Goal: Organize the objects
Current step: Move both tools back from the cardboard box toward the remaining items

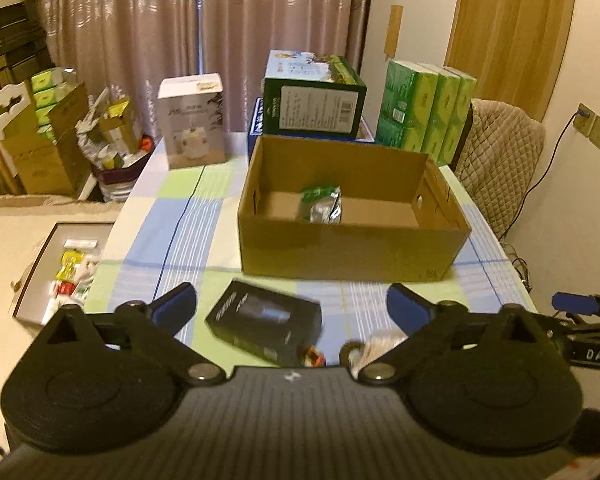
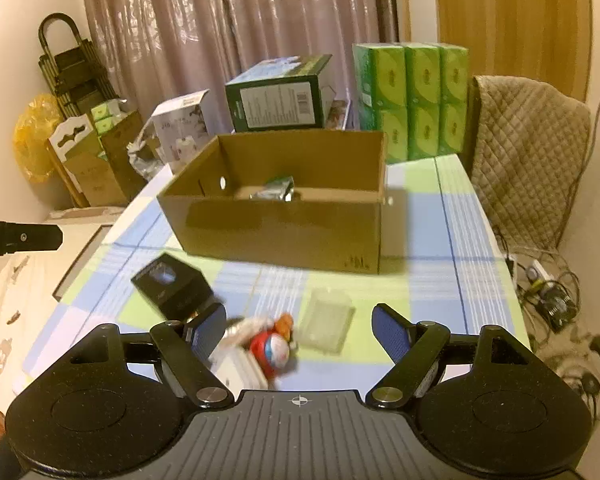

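both claws, left gripper point(image 1: 292, 306) and right gripper point(image 2: 298, 322), gape empty. an open brown cardboard box point(image 1: 352, 254) sits far; a black rectangular box point(image 1: 264, 326) lies near. its blurred, possibly slick, faces might slip the pads.

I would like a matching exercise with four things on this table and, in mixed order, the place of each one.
Things:
1. silver packet
2. black box
3. green tissue packs
4. clear plastic case

Places:
A. behind the cardboard box, at the table's far edge
B. inside the cardboard box
C. flat on the cloth, right of the toy
D. on the cloth, before the cardboard box, left side

Pairs: 1-B, 2-D, 3-A, 4-C
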Available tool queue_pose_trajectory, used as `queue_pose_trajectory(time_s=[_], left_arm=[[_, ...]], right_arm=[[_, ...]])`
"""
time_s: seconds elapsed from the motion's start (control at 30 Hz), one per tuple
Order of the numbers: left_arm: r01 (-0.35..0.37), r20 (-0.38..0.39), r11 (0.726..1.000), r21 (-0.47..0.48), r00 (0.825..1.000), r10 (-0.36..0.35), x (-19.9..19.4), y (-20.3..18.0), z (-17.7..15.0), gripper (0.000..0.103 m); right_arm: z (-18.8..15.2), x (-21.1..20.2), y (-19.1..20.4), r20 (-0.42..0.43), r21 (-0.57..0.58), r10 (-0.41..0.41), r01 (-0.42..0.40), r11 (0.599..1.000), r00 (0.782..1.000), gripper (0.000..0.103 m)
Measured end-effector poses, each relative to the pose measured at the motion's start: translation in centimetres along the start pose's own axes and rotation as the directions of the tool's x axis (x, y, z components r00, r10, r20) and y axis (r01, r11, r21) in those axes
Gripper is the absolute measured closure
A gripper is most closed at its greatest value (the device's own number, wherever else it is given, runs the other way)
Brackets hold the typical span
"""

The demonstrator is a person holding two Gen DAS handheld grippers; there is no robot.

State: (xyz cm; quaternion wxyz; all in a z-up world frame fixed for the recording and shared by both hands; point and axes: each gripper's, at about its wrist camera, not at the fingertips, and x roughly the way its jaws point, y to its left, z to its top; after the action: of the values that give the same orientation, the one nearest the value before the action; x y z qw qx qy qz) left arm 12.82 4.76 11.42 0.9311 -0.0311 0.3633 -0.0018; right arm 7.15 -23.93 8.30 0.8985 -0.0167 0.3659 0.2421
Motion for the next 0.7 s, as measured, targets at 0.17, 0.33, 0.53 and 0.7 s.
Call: queue_pose_trajectory(time_s=[0.17, 0.33, 0.53, 0.7], left_arm=[[-0.024, 0.018, 1.0, -0.018, 1.0, 0.025, -2.3, -0.1, -3.8, 0.001], [-0.008, -0.003, 0.998, -0.057, 1.0, 0.008, -2.8, 0.1, -6.8, 0.001], [0.004, -0.044, 0.996, -0.091, 0.999, -0.008, -2.2, 0.7, -9.4, 0.001], [-0.003, -0.077, 0.996, -0.092, 0.997, -0.004, -1.5, 0.8, -10.7, 0.001]], right_arm=[[-2.5, -1.2, 1.3, -0.019, -0.005, -0.012, 0.012, 1.0, 1.0, 0.026], [-4.2, -1.5, 2.3, -0.039, -0.027, -0.021, 0.02, 0.999, 0.999, 0.026], [-5.7, -0.9, 2.5, -0.078, -0.028, -0.022, 0.02, 0.999, 0.997, 0.026], [-6.1, -0.4, 2.7, -0.091, -0.028, -0.025, 0.022, 0.999, 0.996, 0.026]])
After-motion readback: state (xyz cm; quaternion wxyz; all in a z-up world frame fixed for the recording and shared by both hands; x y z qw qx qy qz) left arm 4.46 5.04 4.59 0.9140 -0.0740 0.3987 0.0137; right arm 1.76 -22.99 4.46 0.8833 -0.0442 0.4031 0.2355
